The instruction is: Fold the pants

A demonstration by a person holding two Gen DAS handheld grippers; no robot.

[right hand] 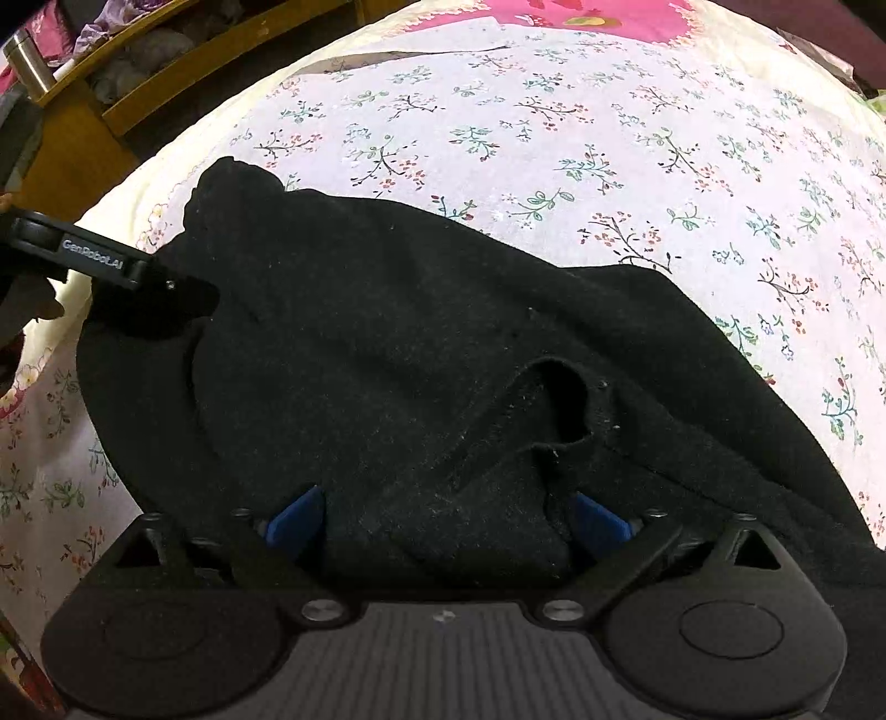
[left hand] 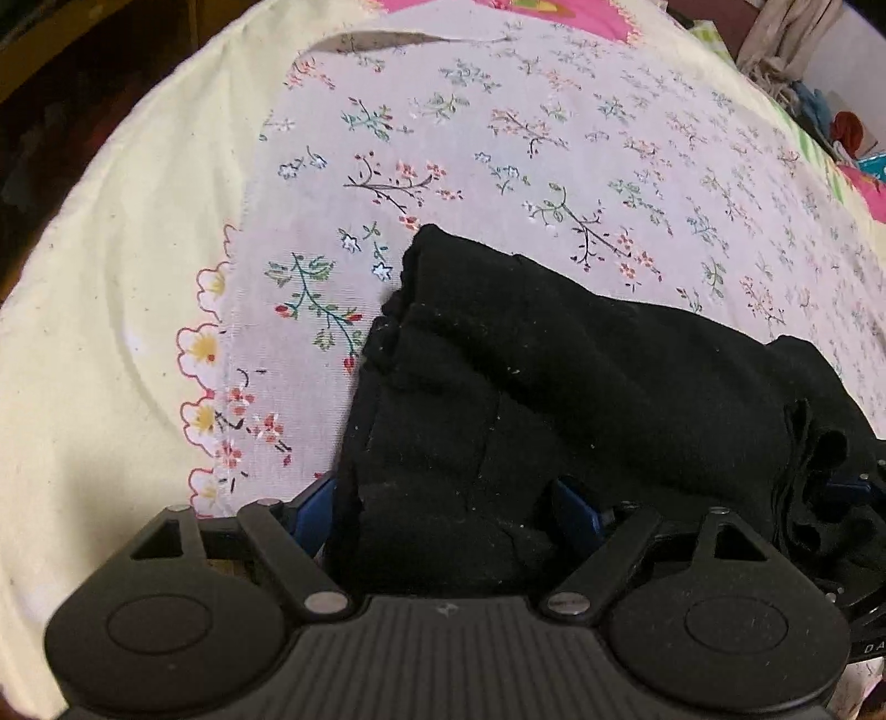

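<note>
Black pants (left hand: 554,376) lie bunched and partly folded on a floral bedsheet (left hand: 498,138). In the left wrist view the left gripper (left hand: 443,509) has its blue fingertips (left hand: 313,507) spread apart with a wad of the black cloth between them. In the right wrist view the pants (right hand: 387,343) fill the middle, with a loose fold opening near the right. The right gripper (right hand: 448,520) also has its blue fingertips (right hand: 293,518) wide apart with pants cloth between them. The left gripper's body (right hand: 105,266) shows at the pants' left edge.
The bed has a cream border (left hand: 111,277) with scalloped flower trim and a pink patch (right hand: 581,22) at the far end. A wooden shelf (right hand: 138,83) with a metal flask stands beyond the bed's left side. Clothes and clutter (left hand: 803,66) lie at the far right.
</note>
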